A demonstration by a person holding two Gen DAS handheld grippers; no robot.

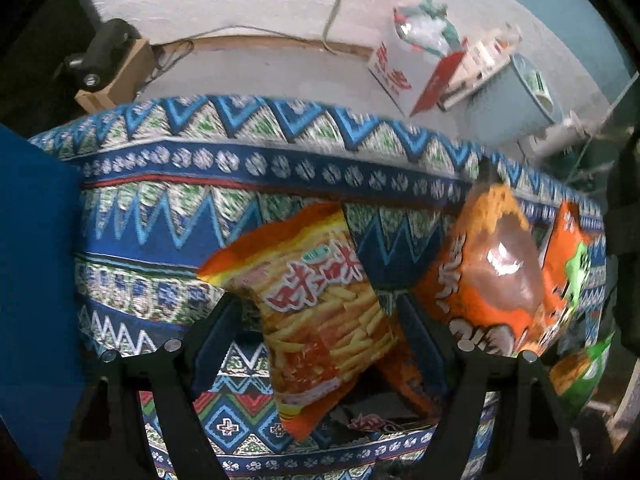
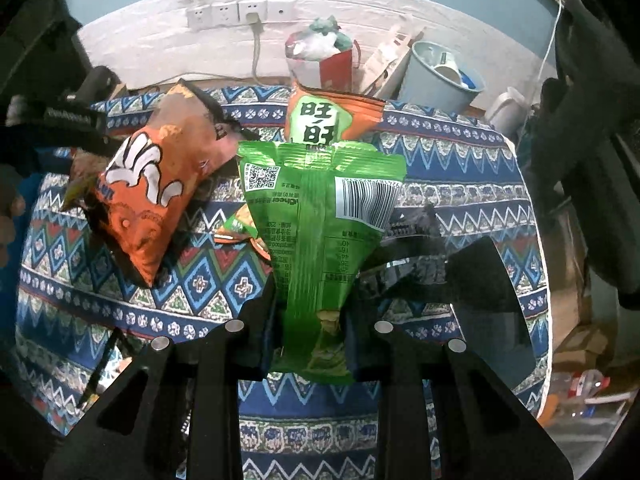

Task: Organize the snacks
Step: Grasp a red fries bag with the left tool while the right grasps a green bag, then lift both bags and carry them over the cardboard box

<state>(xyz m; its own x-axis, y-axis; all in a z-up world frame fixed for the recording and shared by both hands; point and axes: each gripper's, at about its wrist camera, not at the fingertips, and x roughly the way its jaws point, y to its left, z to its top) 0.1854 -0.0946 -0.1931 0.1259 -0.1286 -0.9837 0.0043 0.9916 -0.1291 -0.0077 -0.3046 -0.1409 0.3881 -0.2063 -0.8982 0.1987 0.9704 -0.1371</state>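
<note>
In the left wrist view my left gripper (image 1: 320,312) is open; an orange fries bag (image 1: 316,312) lies between its fingers on the patterned cloth (image 1: 160,216). An orange snack bag with white lettering (image 1: 496,276) lies to its right, and an orange-green bag (image 1: 576,264) beyond that. In the right wrist view my right gripper (image 2: 310,312) is shut on a green snack bag (image 2: 320,216), held upright above the cloth (image 2: 460,200). The orange bag with white lettering (image 2: 152,184) is at the left and an orange-green bag (image 2: 324,120) lies behind the green one.
A blue panel (image 1: 36,260) stands at the left edge. Behind the table are a wall socket strip (image 2: 236,14), a grey bucket (image 2: 440,76), a red-and-white paper bag (image 1: 404,72) and a white jug (image 2: 504,108). A dark tray (image 2: 460,280) lies at the right.
</note>
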